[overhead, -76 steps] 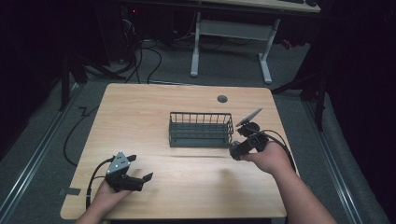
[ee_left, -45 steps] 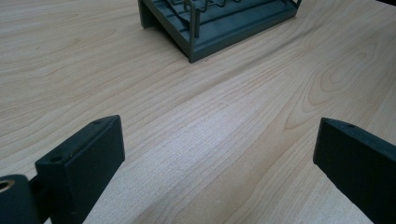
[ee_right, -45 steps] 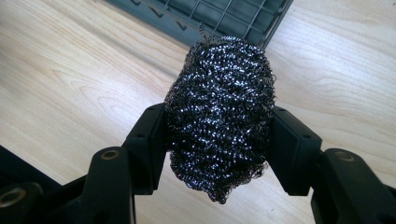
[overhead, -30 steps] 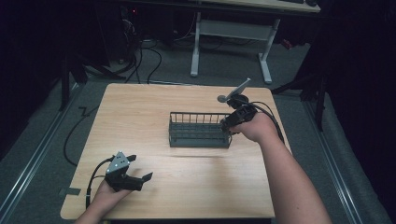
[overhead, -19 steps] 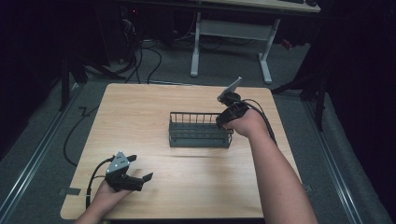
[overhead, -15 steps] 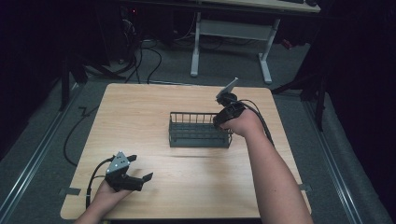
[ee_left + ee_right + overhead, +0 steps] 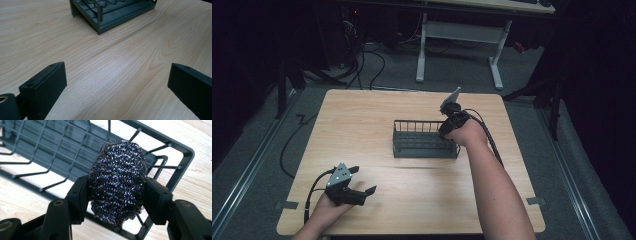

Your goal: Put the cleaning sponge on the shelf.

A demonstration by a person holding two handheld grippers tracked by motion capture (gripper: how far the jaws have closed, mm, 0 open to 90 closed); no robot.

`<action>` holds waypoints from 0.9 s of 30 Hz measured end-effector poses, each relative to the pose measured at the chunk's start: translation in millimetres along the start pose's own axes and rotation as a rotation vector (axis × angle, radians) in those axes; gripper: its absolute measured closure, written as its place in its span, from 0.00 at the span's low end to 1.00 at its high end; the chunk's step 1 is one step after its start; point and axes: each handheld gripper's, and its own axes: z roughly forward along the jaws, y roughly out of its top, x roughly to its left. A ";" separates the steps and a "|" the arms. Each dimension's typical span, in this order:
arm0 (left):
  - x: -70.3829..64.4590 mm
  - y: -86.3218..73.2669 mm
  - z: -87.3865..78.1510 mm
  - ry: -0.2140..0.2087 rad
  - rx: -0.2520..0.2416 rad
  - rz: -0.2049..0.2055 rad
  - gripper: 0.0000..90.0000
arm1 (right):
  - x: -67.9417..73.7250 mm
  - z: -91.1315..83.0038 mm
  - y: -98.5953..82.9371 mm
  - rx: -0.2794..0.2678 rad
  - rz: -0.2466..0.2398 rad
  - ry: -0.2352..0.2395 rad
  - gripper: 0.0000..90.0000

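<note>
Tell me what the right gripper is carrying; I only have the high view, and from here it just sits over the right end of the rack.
Observer: The right gripper is shut on a dark steel scouring pad, seen in its own view.
Operator: Say where the pad sits against the rack.
Observer: It hangs above the wire rack, over the corner end, with the rack floor showing behind it.
Operator: Report on the left gripper too.
Observer: The left gripper has its jaws wide apart with nothing between them, just bare wooden table, and it faces the rack.
</note>
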 end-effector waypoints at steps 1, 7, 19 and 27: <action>0.1 0.1 -0.2 0.001 -0.001 -0.001 0.03 | 0.4 1.3 0.2 0.004 0.010 -0.005 0.48; -0.9 0.4 -1.2 -0.003 -0.009 -0.001 0.03 | 0.9 11.3 1.0 0.012 0.014 -0.020 0.47; -1.6 0.7 -1.9 -0.008 -0.009 -0.001 0.03 | 3.7 23.1 3.1 0.029 0.019 -0.044 0.46; -1.7 0.7 -2.0 -0.008 -0.009 -0.002 0.03 | 2.7 19.1 2.2 0.019 0.028 -0.022 0.41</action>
